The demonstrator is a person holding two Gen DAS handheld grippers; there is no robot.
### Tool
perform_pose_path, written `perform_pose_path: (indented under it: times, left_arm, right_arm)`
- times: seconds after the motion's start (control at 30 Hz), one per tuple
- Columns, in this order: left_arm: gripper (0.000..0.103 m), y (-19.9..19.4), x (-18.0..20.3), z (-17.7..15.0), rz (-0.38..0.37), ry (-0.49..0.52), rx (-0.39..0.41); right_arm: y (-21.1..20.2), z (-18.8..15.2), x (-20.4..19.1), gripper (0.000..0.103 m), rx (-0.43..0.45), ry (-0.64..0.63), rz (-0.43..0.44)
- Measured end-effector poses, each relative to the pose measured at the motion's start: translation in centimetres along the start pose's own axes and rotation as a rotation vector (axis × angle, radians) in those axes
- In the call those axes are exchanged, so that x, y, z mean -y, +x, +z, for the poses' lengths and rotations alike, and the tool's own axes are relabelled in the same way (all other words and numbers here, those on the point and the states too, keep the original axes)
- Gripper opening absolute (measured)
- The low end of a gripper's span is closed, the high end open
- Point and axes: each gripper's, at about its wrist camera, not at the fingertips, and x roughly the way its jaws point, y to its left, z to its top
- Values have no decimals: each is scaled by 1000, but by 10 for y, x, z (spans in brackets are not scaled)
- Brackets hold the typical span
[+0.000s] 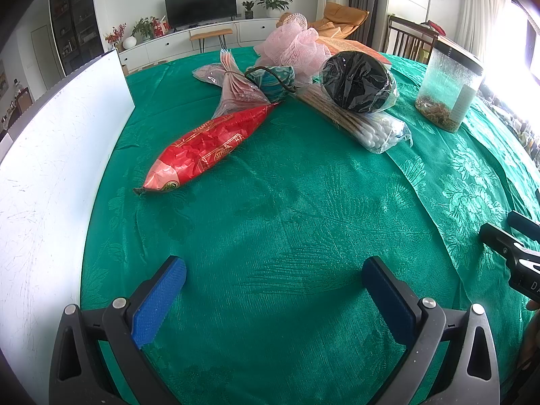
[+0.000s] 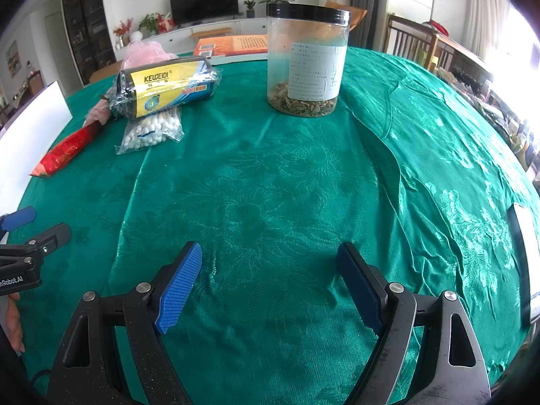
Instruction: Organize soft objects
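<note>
Both tools hang over bare green cloth, each with jaws spread wide and nothing between the pads: the left tool [image 1: 274, 285] and, to its right, the right tool [image 2: 270, 270]. The soft things lie ahead of them on the worktop [image 1: 303, 209], well apart from either. Nearest the left tool is the red fish [image 1: 206, 148], ahead and slightly left, its long axis running from the near-left nose to the far-right tail — so the left hand is the closer one, I judge. Beyond it sit the swab bag [image 1: 374, 131], the black roll [image 1: 357, 82] lying on it, and the pink pouf [image 1: 293, 47]. The right view alone shows the roll's yellow label and the jar [image 2: 305, 60] straight ahead; the left view alone shows the whole fish and the white board [image 1: 60, 155].
</note>
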Motion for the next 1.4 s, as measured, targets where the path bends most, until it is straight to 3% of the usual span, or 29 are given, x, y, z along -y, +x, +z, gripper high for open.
perform_pose_path:
  times: [0.53,0.7,0.77,0.87,0.97,1.0,1.03,1.13,1.3,1.4]
  left_arm:
    - [103,0,0,0,-1,0,0]
    - [103,0,0,0,-2,0,0]
    - [103,0,0,0,-2,0,0]
    - [103,0,0,0,-2,0,0]
    - [103,0,0,1,-2,0,0]
    - [103,1,0,1,-2,0,0]
    - [103,1,0,1,-2,0,0]
    - [103,1,0,1,-2,0,0]
    - [103,1,0,1,-2,0,0]
    - [103,1,0,1,-2,0,0]
  right_arm:
    - [1,3,-2,86,-9,-7,14]
    - [20,48,-29,84,-56,-72,198]
    - [31,76,-56,84,-37,-151,216]
    - [59,104,-93,84,-75,-246,245]
    - [83,115,-109,76,-90,-245,245]
    - [84,115,-109,57,-70,-243,220]
    - [82,115,-108,52,-64,-236,223]
    - [71,104,-95,50,-92,-200,262]
    - [28,56,-54,50,-151,-212,266]
    - [2,31,-26,50,-138,-181,247]
